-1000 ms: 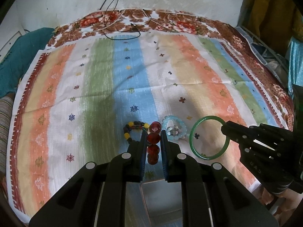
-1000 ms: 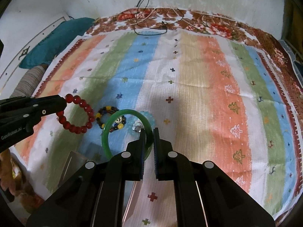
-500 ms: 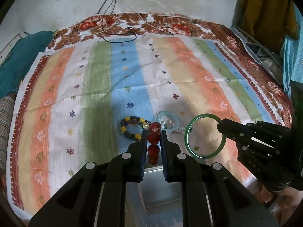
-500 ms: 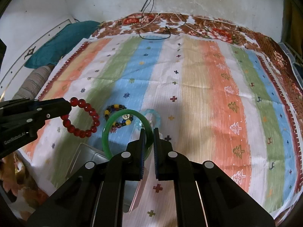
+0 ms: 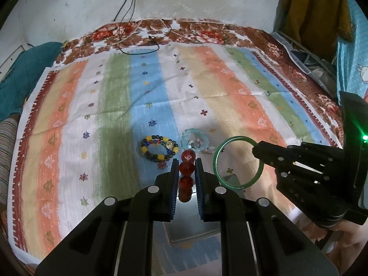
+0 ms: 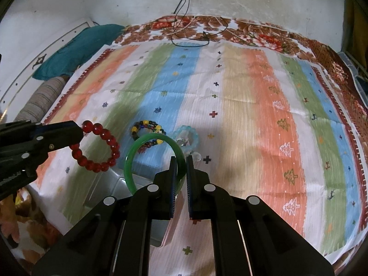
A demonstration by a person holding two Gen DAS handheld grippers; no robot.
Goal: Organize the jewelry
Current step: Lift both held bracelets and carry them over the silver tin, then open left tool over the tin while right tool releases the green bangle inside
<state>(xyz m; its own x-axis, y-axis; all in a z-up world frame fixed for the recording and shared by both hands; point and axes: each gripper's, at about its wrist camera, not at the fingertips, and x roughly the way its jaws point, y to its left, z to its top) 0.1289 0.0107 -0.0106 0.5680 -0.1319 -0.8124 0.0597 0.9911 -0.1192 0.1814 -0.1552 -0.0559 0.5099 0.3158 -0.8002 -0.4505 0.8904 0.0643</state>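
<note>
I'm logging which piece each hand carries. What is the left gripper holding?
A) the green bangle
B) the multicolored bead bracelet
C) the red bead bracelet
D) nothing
C: the left gripper is clamped on the red bead bracelet, while the right gripper holds the green bangle.

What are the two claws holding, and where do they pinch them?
The left claw pinches the red bead bracelet across a few of its beads. The right claw pinches the green bangle on its rim. Both hang in the air.
</note>
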